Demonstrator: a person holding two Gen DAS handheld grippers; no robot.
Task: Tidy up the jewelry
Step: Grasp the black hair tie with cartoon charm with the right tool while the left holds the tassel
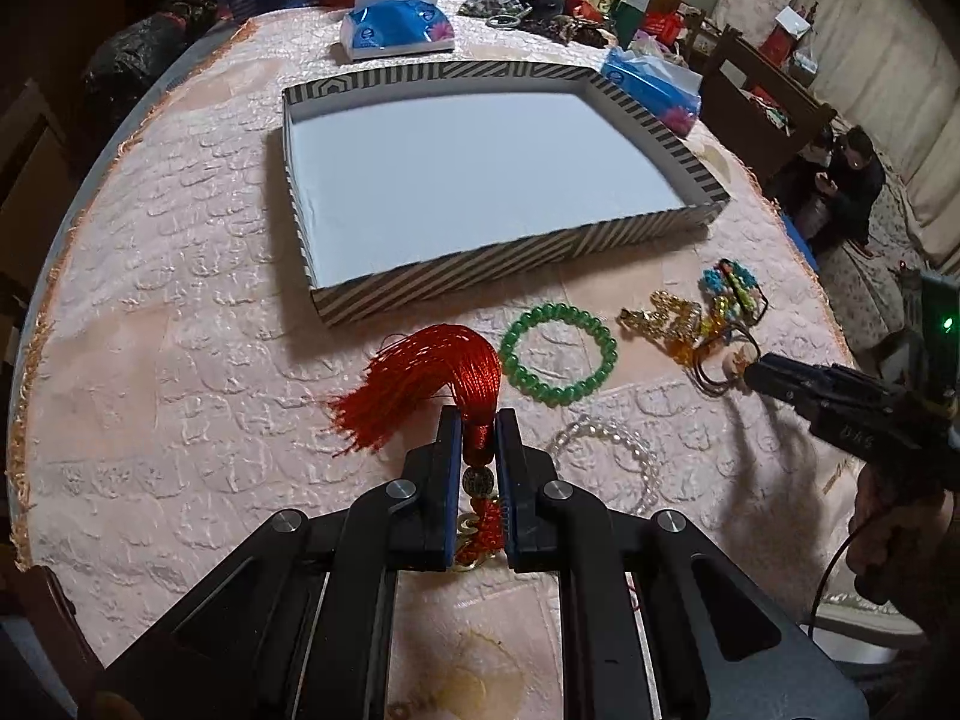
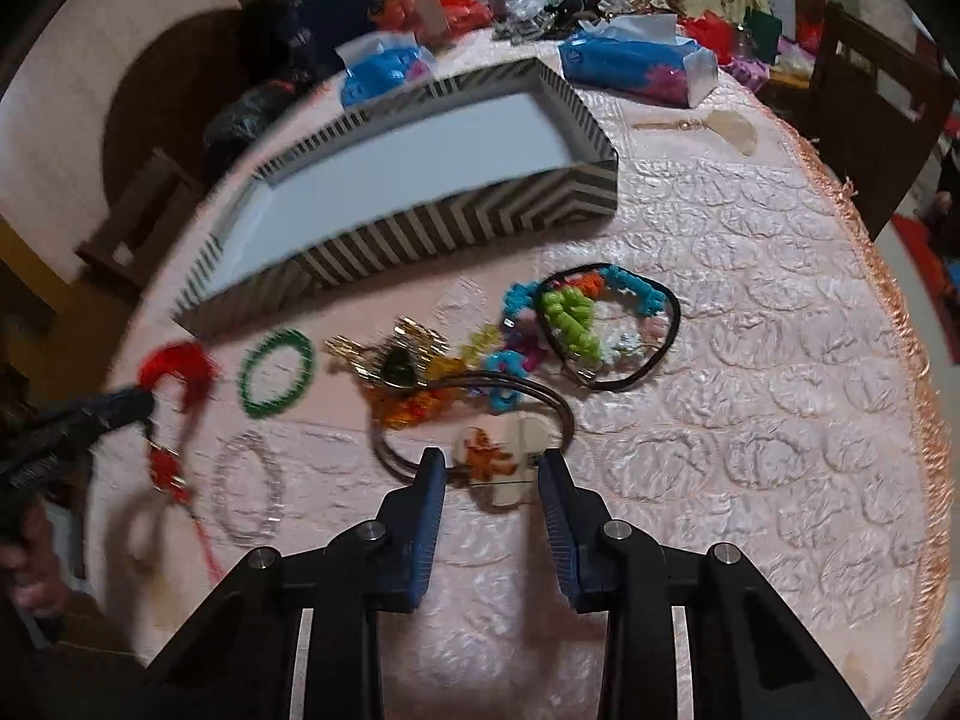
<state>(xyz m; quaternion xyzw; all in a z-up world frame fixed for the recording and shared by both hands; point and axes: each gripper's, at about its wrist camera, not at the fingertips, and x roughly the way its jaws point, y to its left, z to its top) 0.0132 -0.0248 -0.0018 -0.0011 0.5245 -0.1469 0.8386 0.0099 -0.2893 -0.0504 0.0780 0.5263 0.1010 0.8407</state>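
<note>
The left gripper (image 1: 479, 420) has its jaws closed narrow on the red tassel (image 1: 432, 378), pinching the cord just above a round metal coin charm; the fringe fans out toward 10 o'clock over the cloth. The right gripper (image 2: 492, 459) has its jaws spread wide, one on each side of a pale hair tie charm (image 2: 501, 459) with an orange figure, which lies on the counter between them without being gripped.

Just beyond the tassel, at 1 o'clock from the left jaws, lies a green bead bracelet (image 1: 558, 354), and at 3 o'clock close by a clear bead bracelet (image 1: 606, 456). Farther toward 2 o'clock is a tangle of gold, amber and coloured bead pieces (image 1: 702, 312) with dark elastic loops. From the right wrist view this same pile sits at 12 o'clock, and a black elastic band (image 2: 612, 324) rings green, blue and orange beads.

Past the jewelry, at 12 o'clock, stands a shallow striped box (image 1: 636, 234) with a plain white floor, nothing in it.

The counter (image 1: 180, 360) is round, covered with a pale pink quilted cloth edged with orange fringe. Two blue tissue packs (image 1: 396, 24) lie beyond the box, and the far edge holds a heap of bags and clutter. At 2 o'clock in the room a person (image 1: 852, 180) in dark clothes sits low, near curtains and dark wooden chairs.

The print on the tissue packs is too small to read.
</note>
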